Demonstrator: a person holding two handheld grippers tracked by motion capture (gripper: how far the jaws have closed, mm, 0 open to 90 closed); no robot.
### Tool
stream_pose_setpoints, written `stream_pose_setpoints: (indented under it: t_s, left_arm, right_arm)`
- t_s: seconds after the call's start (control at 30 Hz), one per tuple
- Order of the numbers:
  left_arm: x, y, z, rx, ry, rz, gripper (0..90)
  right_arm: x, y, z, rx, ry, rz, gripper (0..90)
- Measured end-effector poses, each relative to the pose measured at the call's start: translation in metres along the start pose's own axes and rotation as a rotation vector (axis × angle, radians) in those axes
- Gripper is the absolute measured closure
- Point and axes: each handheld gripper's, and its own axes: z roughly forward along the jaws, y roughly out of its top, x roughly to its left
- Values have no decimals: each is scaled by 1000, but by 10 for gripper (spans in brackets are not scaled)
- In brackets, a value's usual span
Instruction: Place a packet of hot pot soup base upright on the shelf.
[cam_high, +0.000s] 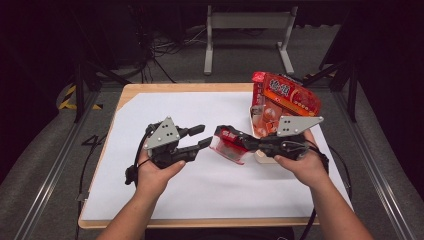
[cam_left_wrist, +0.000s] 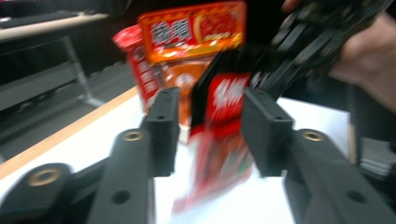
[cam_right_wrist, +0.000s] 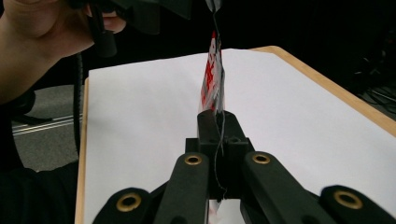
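Right gripper (cam_high: 231, 136): I have it clamped on the small red packet (cam_high: 229, 145), frame centre.
Left gripper (cam_high: 200, 136): jaws apart, packet between them, unpinched.
Large red bag (cam_high: 282, 102): upright, upper right of surface (cam_high: 165, 105).

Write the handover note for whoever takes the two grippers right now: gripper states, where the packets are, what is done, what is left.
Right gripper: jaws shut on the small red packet, gripping its edge and holding it above the white sheet.
Left gripper: jaws open; in the left gripper view the packet hangs between them, but whether they touch it cannot be told from the blur.
Large red-orange snack bag: stands upright at the far right of the sheet, behind the right gripper.
Done: small packet picked up and presented to the left gripper.
Left: probably close the left jaws on the packet; what follows is unclear.
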Motion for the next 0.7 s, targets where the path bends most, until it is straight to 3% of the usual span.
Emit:
stream_pose_setpoints:
  t_s: [0.2,0.4,0.7]
  left_arm:
    - [11,-9,-17,38,73,-8,504]
    - [25,-25,-28,78,130,-54,456]
    - [41,-36,-32,92,167,-105,427]
  right_arm:
    - [-6,7,-24,3,-39,5,900]
    - [-12,12,-41,25,-89,5,900]
    - [-23,18,-64,42,-158,12,900]
